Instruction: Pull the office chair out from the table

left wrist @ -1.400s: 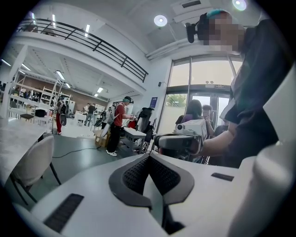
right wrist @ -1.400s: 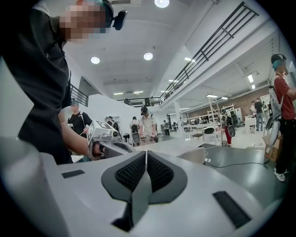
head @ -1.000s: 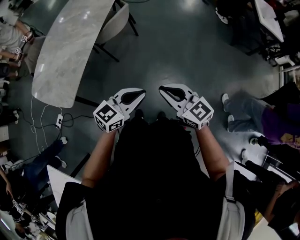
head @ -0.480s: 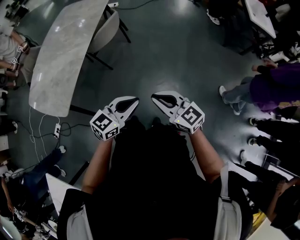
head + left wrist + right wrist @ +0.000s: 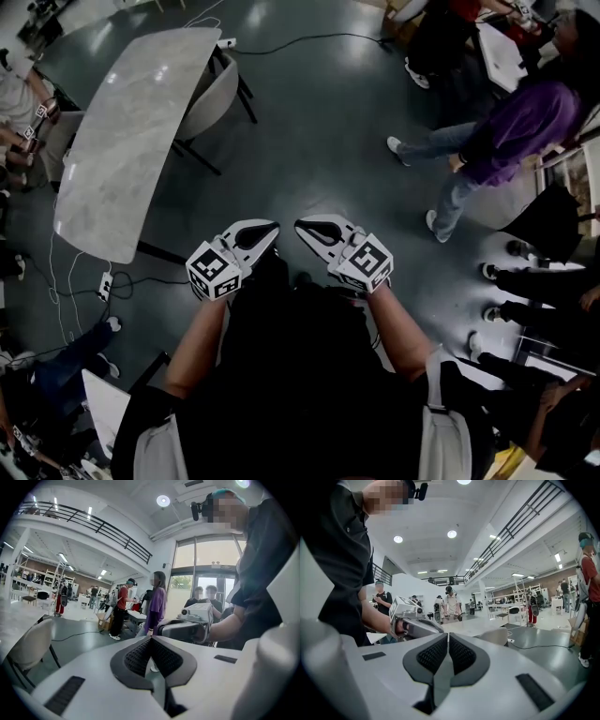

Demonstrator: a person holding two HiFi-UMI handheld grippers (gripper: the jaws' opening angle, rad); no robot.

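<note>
The office chair (image 5: 214, 89), a pale shell on dark legs, stands tucked against the far side of the grey marbled table (image 5: 131, 141) at the upper left of the head view. My left gripper (image 5: 273, 228) and right gripper (image 5: 301, 228) are held close together in front of my body, over bare floor, well short of the chair. Both are shut with nothing between the pads. In the left gripper view the chair (image 5: 29, 644) shows at the left edge. The right gripper view shows the chair (image 5: 494, 636) beside the table (image 5: 471, 626).
A person in purple (image 5: 511, 127) walks at the upper right, and others stand along the right edge. A power strip (image 5: 103, 286) with cables lies on the floor under the table's near end. People sit at the table's left side. A dark chair (image 5: 548, 220) stands at the right.
The person in purple has walked from the right edge toward the upper right. My view has shifted, with more floor ahead; both grippers stay shut and together.
</note>
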